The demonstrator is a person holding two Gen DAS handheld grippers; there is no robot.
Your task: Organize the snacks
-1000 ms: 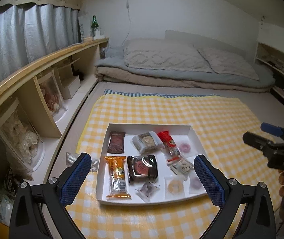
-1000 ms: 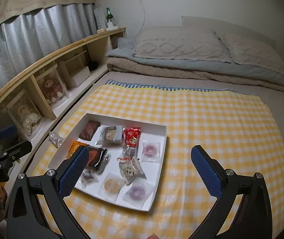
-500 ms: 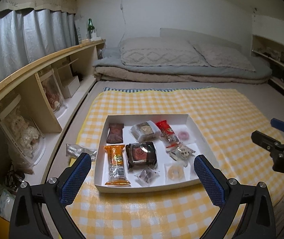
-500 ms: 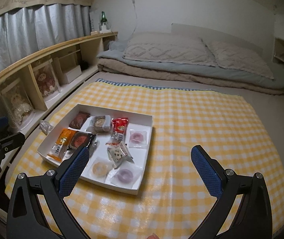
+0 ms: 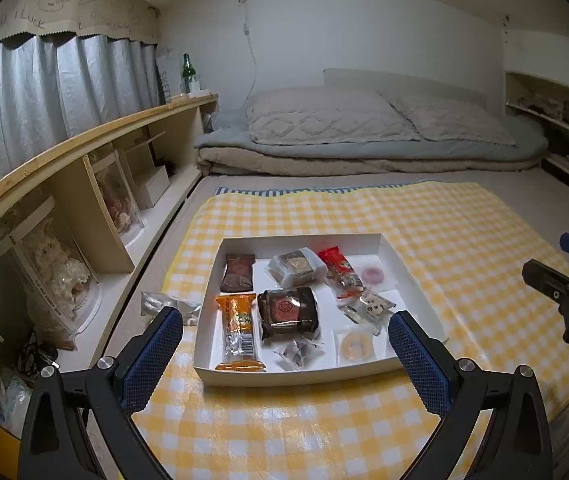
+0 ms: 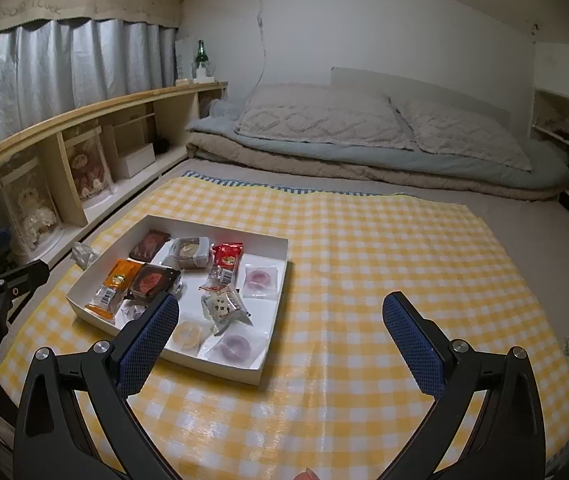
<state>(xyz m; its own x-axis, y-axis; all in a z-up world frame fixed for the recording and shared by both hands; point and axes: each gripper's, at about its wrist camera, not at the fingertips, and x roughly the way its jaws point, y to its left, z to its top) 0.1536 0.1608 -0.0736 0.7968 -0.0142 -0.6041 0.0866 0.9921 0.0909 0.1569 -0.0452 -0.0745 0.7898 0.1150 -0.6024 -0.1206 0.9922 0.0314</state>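
Left gripper (image 5: 286, 354): fingers spread wide, holding nothing; hovers at the near edge of the tray, one finger (image 5: 152, 354) outside its 9 o'clock wall, the other over its 5 o'clock corner.
Right gripper (image 6: 280, 336): fingers spread wide, holding nothing; left finger (image 6: 146, 338) overlaps the tray's near wall, right finger over bare cloth.
Tray (image 5: 408, 276): white, shallow, on the yellow checked cloth (image 6: 384, 264), toward the cloth's 9 o'clock side.
Tray, near row: orange bar (image 5: 240, 332) at the 7 o'clock corner, dark square pack (image 5: 288, 312) just beside it, small clear wrappers toward 5 o'clock.
Tray, far row: brown pack (image 5: 238, 272) at 11 o'clock, clear-wrapped cake (image 5: 296, 266), red packet (image 5: 340, 270), pink ring sweet (image 5: 370, 274) near 1 o'clock.
Outside tray: crumpled clear wrapper (image 5: 168, 304) at the cloth's 9 o'clock edge, just beside the tray wall.
Open room: broad bare cloth from the tray's 3 o'clock wall to the cloth's edge.
Left boundary: wooden shelf unit (image 5: 84, 148) runs along 9 o'clock.
Far boundary: folded bedding and pillows (image 6: 324, 120) at 12 o'clock, well apart from the tray.
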